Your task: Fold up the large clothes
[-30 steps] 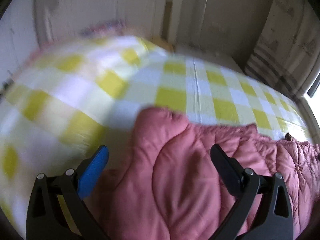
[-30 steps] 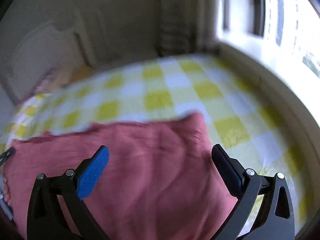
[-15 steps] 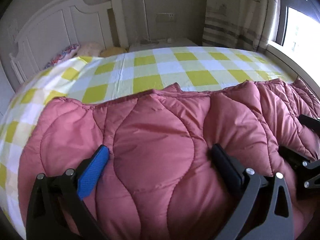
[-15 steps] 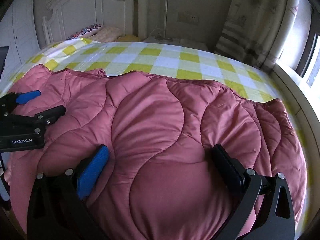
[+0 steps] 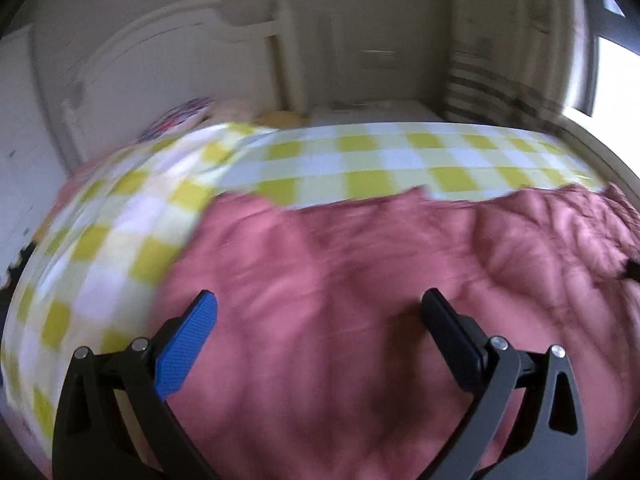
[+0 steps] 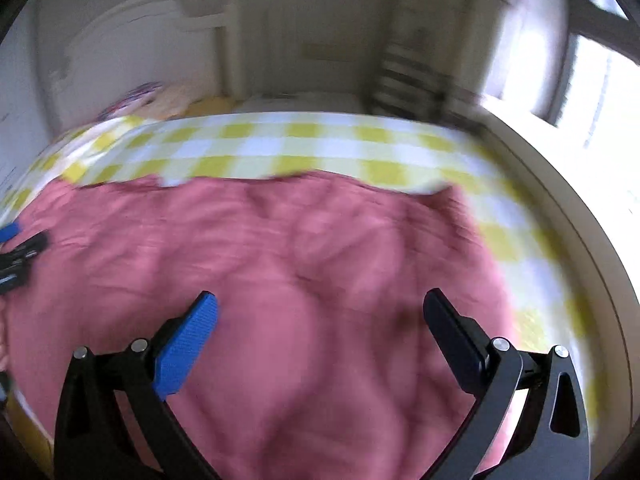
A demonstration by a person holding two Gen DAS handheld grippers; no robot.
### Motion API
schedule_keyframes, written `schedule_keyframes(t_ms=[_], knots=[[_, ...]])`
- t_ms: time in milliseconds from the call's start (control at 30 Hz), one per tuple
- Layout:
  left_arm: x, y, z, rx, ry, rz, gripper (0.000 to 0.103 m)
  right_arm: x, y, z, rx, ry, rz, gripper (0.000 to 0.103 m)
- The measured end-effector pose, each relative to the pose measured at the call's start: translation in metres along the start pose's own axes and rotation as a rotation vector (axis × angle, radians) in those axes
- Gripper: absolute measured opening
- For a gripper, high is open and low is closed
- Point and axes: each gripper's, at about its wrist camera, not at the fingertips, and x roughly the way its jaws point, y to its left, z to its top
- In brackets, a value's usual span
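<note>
A large pink quilted garment (image 5: pixel 360 280) lies spread across a bed with a yellow and white checked sheet (image 5: pixel 360 160). Both views are motion-blurred. My left gripper (image 5: pixel 320 312) hovers open over the garment's left part, with nothing between its fingers. In the right wrist view the same pink garment (image 6: pixel 280 264) fills the foreground, and my right gripper (image 6: pixel 320 312) stands open above its right part, holding nothing. The left gripper (image 6: pixel 16 240) shows at the left edge of that view, resting low by the garment's left side.
A white headboard (image 5: pixel 180 40) stands at the far end, with pillows (image 5: pixel 192 114) below it. A striped curtain (image 5: pixel 492 88) and a bright window (image 6: pixel 580 88) are on the right. The checked sheet (image 6: pixel 532 264) lies bare right of the garment.
Both grippers have pulled back and up from the garment, so more checked sheet shows beyond it. The views went from sharp to blurred. Both jaws stayed open throughout.
</note>
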Motion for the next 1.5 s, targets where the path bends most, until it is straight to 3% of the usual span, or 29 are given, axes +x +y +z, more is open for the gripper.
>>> schedule_keyframes(t_ms=[67,133,300,467,867,933,1033,1100,1167,1233,1300,1367,1500], knots=[[0.011,0.022,-0.008,-0.068,0.03,-0.02,0.101,0.013,-0.025,-0.01,0.07,0.033,-0.009,0.099],[0.016,0.035,-0.012,-0.134,0.031,-0.089,0.101,0.02,-0.037,-0.017,0.111,0.022,0.055,0.099],[0.019,0.019,-0.01,-0.049,0.024,-0.009,0.101,0.024,-0.024,-0.015,0.046,0.025,-0.007,0.099],[0.019,0.023,-0.012,-0.075,0.016,-0.037,0.101,0.024,-0.029,-0.015,0.069,0.021,0.026,0.099],[0.017,0.02,-0.012,-0.065,0.019,-0.008,0.101,0.018,-0.032,-0.015,0.084,0.027,-0.004,0.098],[0.006,0.018,-0.012,-0.078,0.005,0.018,0.101,0.006,-0.024,-0.015,0.088,0.017,-0.024,0.098],[-0.034,0.005,-0.015,-0.101,-0.089,-0.117,0.101,-0.021,0.004,-0.016,0.027,-0.053,0.061,0.098],[-0.047,-0.016,-0.017,-0.037,-0.116,-0.118,0.101,-0.034,0.032,-0.019,-0.066,-0.09,0.101,0.098],[-0.044,-0.041,-0.021,0.054,-0.091,-0.119,0.101,-0.033,0.056,-0.023,-0.156,-0.075,0.141,0.098],[-0.022,-0.061,-0.032,0.125,-0.025,-0.087,0.101,-0.014,0.076,-0.036,-0.246,-0.012,0.124,0.098],[-0.015,-0.061,-0.039,0.111,-0.045,-0.088,0.101,-0.005,0.079,-0.042,-0.242,-0.009,0.126,0.099],[-0.01,-0.056,-0.037,0.097,-0.02,-0.112,0.101,-0.001,0.072,-0.041,-0.214,0.011,0.159,0.099],[-0.014,-0.049,-0.034,0.092,-0.008,-0.119,0.101,-0.01,0.068,-0.036,-0.218,0.015,0.142,0.098]])
